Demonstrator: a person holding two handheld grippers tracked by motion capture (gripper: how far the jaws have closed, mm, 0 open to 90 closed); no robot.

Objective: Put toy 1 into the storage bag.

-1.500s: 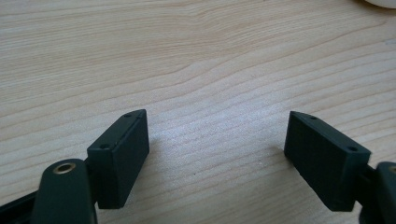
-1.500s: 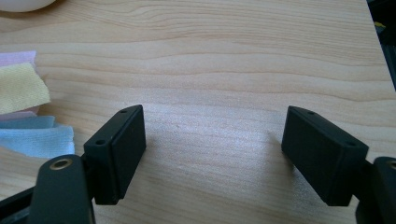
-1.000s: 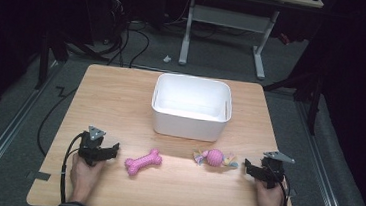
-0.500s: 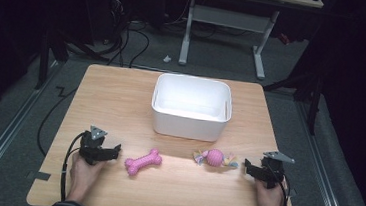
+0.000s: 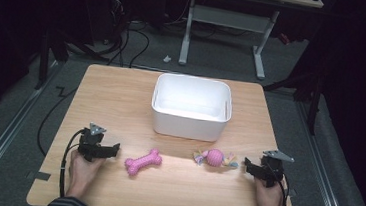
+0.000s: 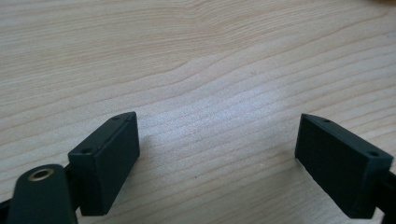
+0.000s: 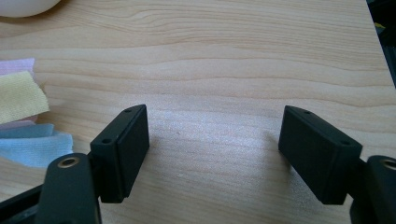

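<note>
The pink bone toy lies flat on the wooden table, near its front edge and a little left of centre; it is a single bright pink piece with a knobbed end at each side and a narrower waist, tilted so that its right end sits farther from the person than its left. To its right, apart from it, lies the ball toy: a pink ball with short strips of pale cloth fanning out to either side, in yellow, blue and lilac; the white tub stands behind both, in the middle of the table, open at the top.

The left gripper rests low at the table's front left, just beside the bone toy and not touching it; in its own view its jaws stand wide apart over bare wood, nothing between them, having just eased a touch narrower. The right gripper sits at the front right, near the ball toy's cloth ends; its jaws are apart too, with only wood grain between them, and have just been closing somewhat.

In the right gripper view the cloth strips are cut off at the left edge, so the ball itself is out of frame; a curved white corner of the tub is clipped at the top left; the inside floor of the tub is hard to read in the high view.
</note>
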